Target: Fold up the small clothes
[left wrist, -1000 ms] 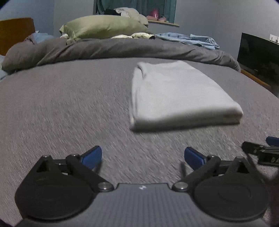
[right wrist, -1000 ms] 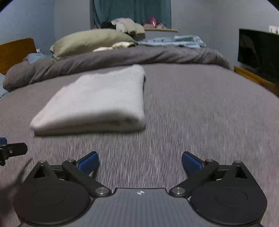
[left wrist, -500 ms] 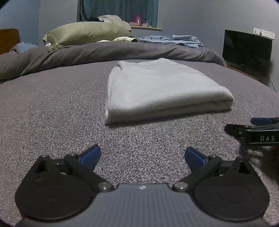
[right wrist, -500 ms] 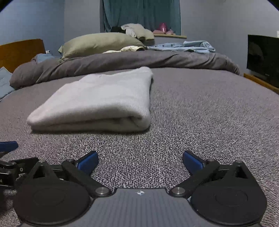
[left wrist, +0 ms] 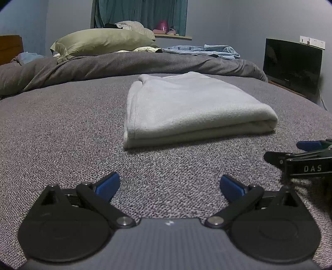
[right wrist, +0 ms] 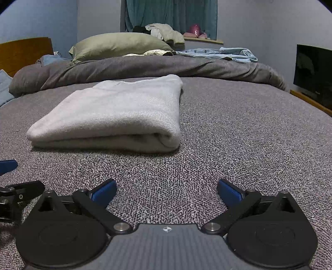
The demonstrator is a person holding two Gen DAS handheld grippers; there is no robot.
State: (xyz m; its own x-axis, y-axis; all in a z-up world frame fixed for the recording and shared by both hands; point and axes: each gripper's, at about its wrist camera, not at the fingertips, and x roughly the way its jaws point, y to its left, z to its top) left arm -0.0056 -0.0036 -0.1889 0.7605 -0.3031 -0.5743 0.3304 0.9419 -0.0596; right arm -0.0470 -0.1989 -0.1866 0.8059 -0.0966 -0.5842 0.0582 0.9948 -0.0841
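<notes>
Bed [left wrist: 62, 128] grey, folded cloth [left wrist: 186, 108] centre; pillow [left wrist: 101, 41], TV [left wrist: 292, 64] behind.

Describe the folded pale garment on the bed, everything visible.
The folded garment is pale grey-white, a soft ribbed knit, folded into a flat rectangle of several layers with a rounded fold at its near right corner. It lies flat on the grey bedspread, ahead of both open grippers; nothing else touches it.

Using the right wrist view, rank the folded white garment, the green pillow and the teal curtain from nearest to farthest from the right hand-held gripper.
From the right hand-held gripper:
1. Folded white garment, just ahead, slightly left, on the grey bedspread.
2. Green pillow, farther back on the left, atop the rumpled duvet.
3. Teal curtain, farthest, at the back wall.
</notes>
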